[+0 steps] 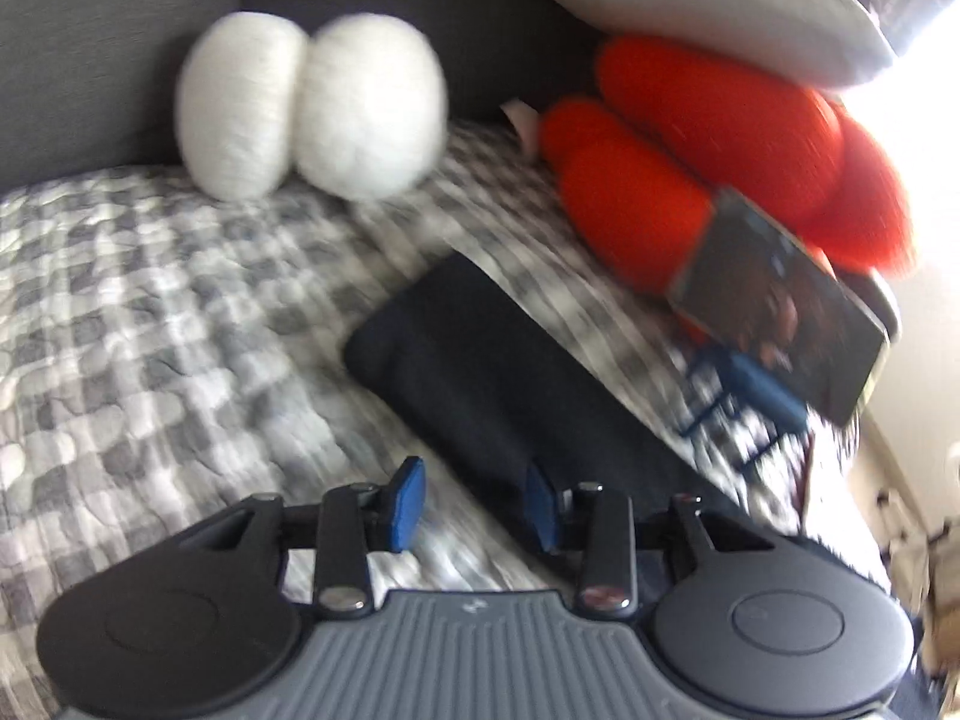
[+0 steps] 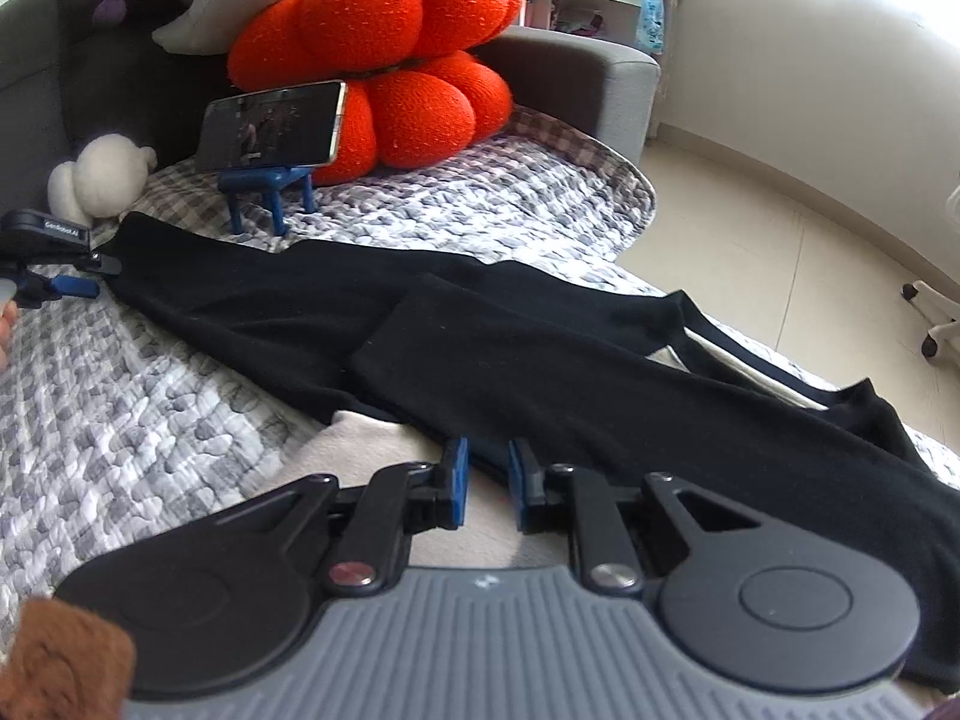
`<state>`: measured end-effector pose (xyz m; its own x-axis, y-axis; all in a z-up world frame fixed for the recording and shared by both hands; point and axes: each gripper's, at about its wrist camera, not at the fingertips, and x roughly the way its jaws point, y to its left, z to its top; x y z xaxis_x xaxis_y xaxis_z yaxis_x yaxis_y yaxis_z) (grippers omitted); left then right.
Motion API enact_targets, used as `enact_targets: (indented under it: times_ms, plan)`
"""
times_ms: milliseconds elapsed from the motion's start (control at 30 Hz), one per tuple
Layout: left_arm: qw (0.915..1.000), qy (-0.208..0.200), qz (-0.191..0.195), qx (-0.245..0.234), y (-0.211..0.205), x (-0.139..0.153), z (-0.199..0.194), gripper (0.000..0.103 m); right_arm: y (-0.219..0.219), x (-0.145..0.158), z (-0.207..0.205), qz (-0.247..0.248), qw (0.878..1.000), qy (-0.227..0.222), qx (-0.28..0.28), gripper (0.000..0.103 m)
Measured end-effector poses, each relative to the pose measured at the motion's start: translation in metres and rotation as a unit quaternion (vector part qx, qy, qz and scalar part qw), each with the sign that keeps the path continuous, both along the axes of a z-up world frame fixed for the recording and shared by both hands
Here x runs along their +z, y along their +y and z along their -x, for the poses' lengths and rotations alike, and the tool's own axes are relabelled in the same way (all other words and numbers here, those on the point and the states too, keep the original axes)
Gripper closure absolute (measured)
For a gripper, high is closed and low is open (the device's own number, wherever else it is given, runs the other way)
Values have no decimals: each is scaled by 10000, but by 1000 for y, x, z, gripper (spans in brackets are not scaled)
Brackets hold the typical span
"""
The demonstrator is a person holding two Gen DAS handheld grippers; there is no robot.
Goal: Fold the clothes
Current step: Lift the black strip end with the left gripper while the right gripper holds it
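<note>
Black cloth dominates the scene: a pair of trousers (image 2: 510,330) lies stretched across the grey-and-white checked quilt (image 2: 150,408), its long axis running from the far left, by the phone stand, to the near right, where the legs reach the edge of the bed. One part is already laid over the rest near the middle. Behind it sit the orange cushion (image 2: 384,60), the white pillow (image 1: 312,114), and the phone (image 2: 276,123) on its blue stand (image 2: 270,189).

The right gripper (image 2: 486,483) sits at the near long edge of the trousers, about midway along. Its fingers are narrowly apart and a sliver of dark cloth shows in the gap, but I cannot tell whether the pads press on it.

The left gripper (image 1: 474,504) is at the far-left end of the garment; in its own blurred view the fingers stand apart over the quilt, one over the cloth's edge, nothing between them.

As I judge it, each hand is nearest its own end, so the next fold would carry one end along that long axis toward the other.
</note>
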<state>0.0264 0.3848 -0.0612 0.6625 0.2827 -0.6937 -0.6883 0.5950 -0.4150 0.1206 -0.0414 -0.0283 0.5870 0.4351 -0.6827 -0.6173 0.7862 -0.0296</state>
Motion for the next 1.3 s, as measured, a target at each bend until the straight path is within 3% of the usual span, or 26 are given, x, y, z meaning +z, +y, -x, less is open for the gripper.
enact_targets:
  times_ms: [167,267,400,433,500,533,567,667,700,800,833,867,1067,1167,1300]
  plan:
    - [9960,-535,503,509,23,-10,11,58,29,0,19,203,9968,-354,691,83]
    - [9955,-701,450,444,21,-11,5,52,50,-2,29,224,9932,-525,1016,83]
    - [9943,-891,432,383,22,-16,-1,52,78,-8,46,475,9824,-1039,1478,83]
    - [9941,-922,435,369,23,-17,-1,57,83,-9,49,487,9800,-1123,1569,83]
    - [9931,-967,555,354,27,-19,-1,81,93,-12,51,508,9766,-1244,1679,79]
    - [9921,-999,660,365,29,-21,0,94,97,-13,51,559,9749,-1336,1690,68]
    - [9909,-1049,749,391,30,-23,1,95,100,-15,49,590,9737,-1416,1683,63]
    - [9896,-1148,770,405,32,-23,2,97,104,-20,39,513,9782,-1235,1591,63]
    - [9896,-1167,725,424,32,-21,3,97,106,-23,35,470,9800,-1121,1576,64]
    - [9853,-1420,755,577,32,-13,10,97,110,-30,33,506,9797,-1078,1613,79]
    - [9834,-1521,779,618,32,-10,13,97,111,-31,36,570,9781,-1171,1626,94]
    - [9823,-1586,775,630,32,-7,15,97,112,-32,39,633,9763,-1263,1639,97]
    - [9869,-1351,601,650,29,-1,17,97,114,-29,50,861,9691,-1396,1842,98]
    - [9859,-1154,884,824,33,-12,21,97,114,-34,49,970,9678,-1350,1891,98]
    - [9798,-1278,1105,1068,37,-17,30,96,114,-33,49,912,9681,-1385,1876,98]
